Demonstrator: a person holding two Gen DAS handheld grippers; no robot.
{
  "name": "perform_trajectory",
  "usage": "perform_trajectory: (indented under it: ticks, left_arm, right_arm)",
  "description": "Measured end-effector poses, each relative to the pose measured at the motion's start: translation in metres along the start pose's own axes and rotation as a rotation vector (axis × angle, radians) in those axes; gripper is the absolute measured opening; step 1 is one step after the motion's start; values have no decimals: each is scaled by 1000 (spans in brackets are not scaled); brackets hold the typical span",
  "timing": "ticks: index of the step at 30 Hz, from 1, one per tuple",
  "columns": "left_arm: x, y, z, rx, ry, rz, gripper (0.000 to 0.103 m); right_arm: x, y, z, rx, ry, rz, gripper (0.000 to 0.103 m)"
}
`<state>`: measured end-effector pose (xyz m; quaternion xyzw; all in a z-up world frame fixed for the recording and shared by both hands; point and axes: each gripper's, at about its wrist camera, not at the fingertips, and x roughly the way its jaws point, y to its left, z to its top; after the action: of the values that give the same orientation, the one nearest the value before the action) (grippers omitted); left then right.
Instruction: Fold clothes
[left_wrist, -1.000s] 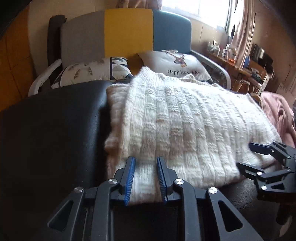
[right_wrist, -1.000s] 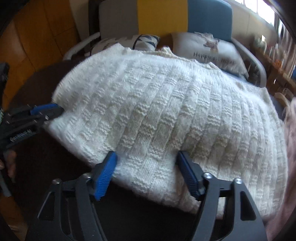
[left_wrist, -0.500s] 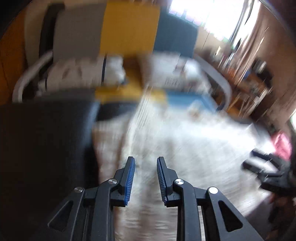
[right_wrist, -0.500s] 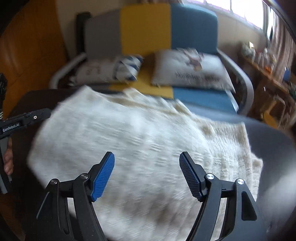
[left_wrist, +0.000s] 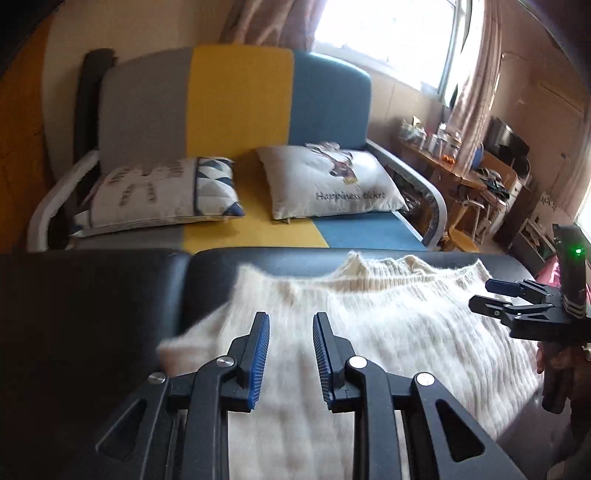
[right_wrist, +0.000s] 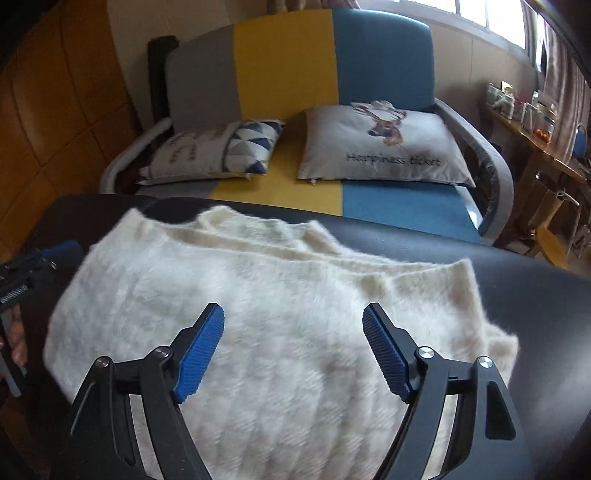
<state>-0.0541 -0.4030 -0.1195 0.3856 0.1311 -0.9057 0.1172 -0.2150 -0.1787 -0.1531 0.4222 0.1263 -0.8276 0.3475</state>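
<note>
cream knit sweater (right_wrist: 280, 325) lies on the black padded surface (left_wrist: 92, 314), filling the centre and lower half of both views. it is doubled over: layered edges show along its far side in the right wrist view, upper centre, with one corner sticking out at lower right. knit is motion-blurred, so the fine lay of the layers cannot be read.

left gripper (left_wrist: 290, 354): jaws narrow but parted, cloth visible through the gap, nothing pinched as far as i can tell. right gripper (right_wrist: 293, 350): jaws wide, hovering over the sweater, holding nothing.

judgement: at least one fold is in; bundle is loose and uneven, not a tidy packet. fits either a mid-fold stage or a fold just laid and released. pink garment (left_wrist: 550, 271) at right edge of the left view looks unfolded, so more probably remains.

background: striped sofa (right_wrist: 288, 74), two cushions.
</note>
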Motion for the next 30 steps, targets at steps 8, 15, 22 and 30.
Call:
perform_trajectory:
  ticks: [8, 15, 22, 30]
  left_arm:
    - [32, 12, -4, -17, 72, 27, 26]
    - [47, 11, 17, -13, 65, 40, 25]
    - [52, 21, 11, -40, 68, 59, 26]
    - [47, -22, 14, 104, 96, -144, 25]
  right_arm:
    - [35, -40, -11, 47, 80, -17, 82]
    - [27, -16, 22, -55, 18, 41, 82]
    - [47, -21, 14, -38, 80, 150, 82]
    - [17, -20, 5, -122, 85, 109, 80]
